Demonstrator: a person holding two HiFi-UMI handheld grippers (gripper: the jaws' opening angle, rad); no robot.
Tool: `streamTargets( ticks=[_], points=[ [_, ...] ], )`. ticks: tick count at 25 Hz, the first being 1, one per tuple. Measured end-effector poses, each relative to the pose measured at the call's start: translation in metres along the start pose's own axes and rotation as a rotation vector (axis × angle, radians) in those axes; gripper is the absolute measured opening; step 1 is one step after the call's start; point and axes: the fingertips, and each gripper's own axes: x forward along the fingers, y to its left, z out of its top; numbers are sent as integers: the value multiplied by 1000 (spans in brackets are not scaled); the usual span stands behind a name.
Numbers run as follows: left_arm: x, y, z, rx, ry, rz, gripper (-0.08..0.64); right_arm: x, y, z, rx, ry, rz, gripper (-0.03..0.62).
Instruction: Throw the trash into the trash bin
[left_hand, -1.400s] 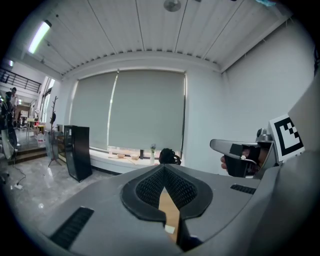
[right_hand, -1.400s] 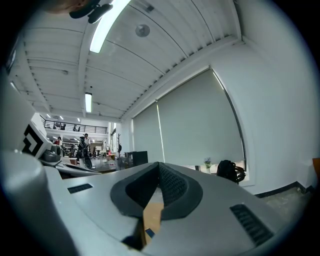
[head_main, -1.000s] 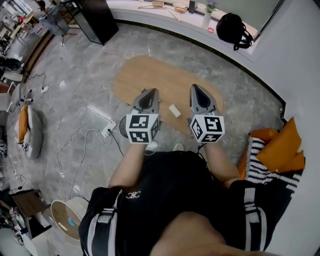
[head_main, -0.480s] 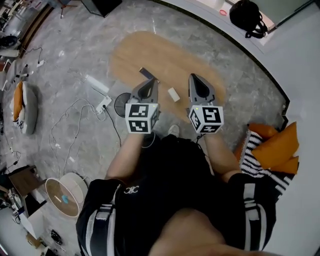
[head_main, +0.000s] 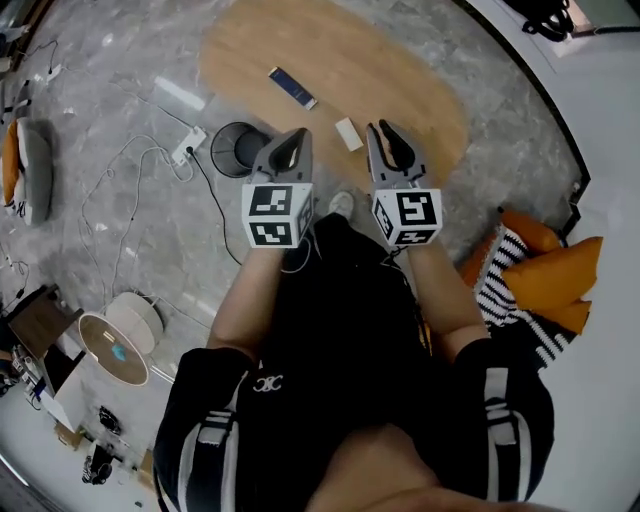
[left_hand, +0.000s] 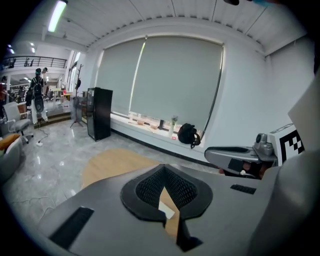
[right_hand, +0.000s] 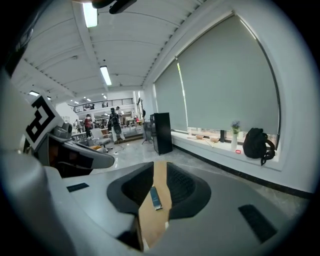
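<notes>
Grey marble floor (head_main: 110, 120), oval wooden table (head_main: 380, 70), drawn grey blinds (left_hand: 170, 85).

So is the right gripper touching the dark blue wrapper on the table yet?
Apart. Head view shows a stretch of table between the right gripper and the dark blue wrapper; its jaws have just been opening, with nothing between them.

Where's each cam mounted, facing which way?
Head view: on the person's head, facing steeply down at the oval wooden tabletop; shows torso, forearms, left gripper, right gripper.
Left gripper view: on the left gripper, facing along its jaws over the tabletop towards the blinds; right gripper at right.
Right gripper view: on the right gripper, facing likewise through jaws just opening, nothing between; left gripper at left.
Shared: both gripper views show the black backpack.
</notes>
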Motion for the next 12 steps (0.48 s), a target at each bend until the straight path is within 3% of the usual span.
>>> streamTargets(
  ticks=[12],
  points=[
    [99,54,-165,-84,138,28,12,96,-5,-220,-32,297,58,128]
  ],
)
